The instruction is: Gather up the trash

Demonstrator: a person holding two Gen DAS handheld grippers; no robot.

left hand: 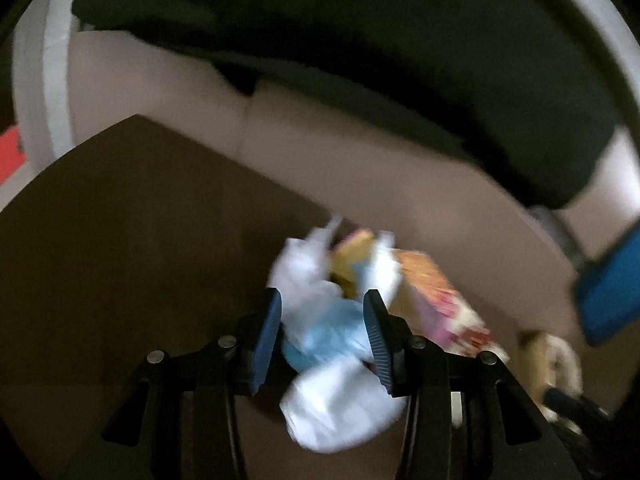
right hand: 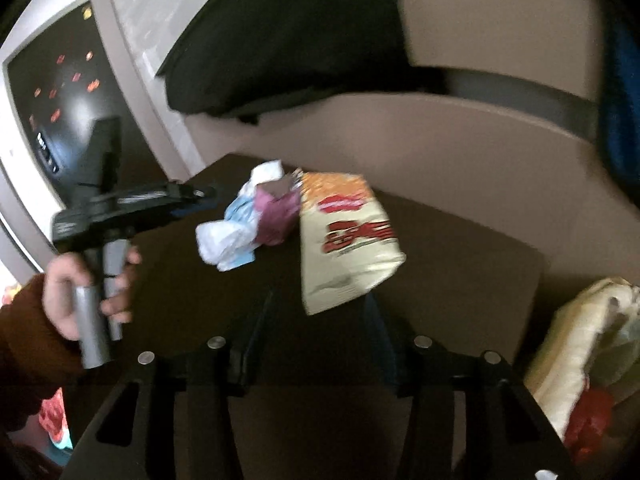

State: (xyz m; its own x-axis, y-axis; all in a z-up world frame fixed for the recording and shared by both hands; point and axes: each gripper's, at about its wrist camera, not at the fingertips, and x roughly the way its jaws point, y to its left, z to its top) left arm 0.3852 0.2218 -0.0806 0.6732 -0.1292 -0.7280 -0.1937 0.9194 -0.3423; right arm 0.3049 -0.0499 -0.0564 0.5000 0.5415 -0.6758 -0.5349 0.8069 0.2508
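White and pale-blue crumpled plastic wrapper [left hand: 328, 344] lies on the dark brown table [left hand: 120, 260], between the 2 fingers [left hand: 266, 336] of the left gripper [left hand: 320, 340]; jaws apart, pads apparently not pressing it, though blur leaves contact uncertain. Just behind it: a purple wrapper [right hand: 276, 212] and a cream snack bag [right hand: 348, 244] with red lettering. The right gripper [right hand: 316, 320] stands open around the snack bag's near corner, gripping nothing. A hand [right hand: 76, 292] in a rust sleeve grips the left gripper's grey handle. Beyond the table: beige sofa [right hand: 460, 152], black cushion [right hand: 288, 40].
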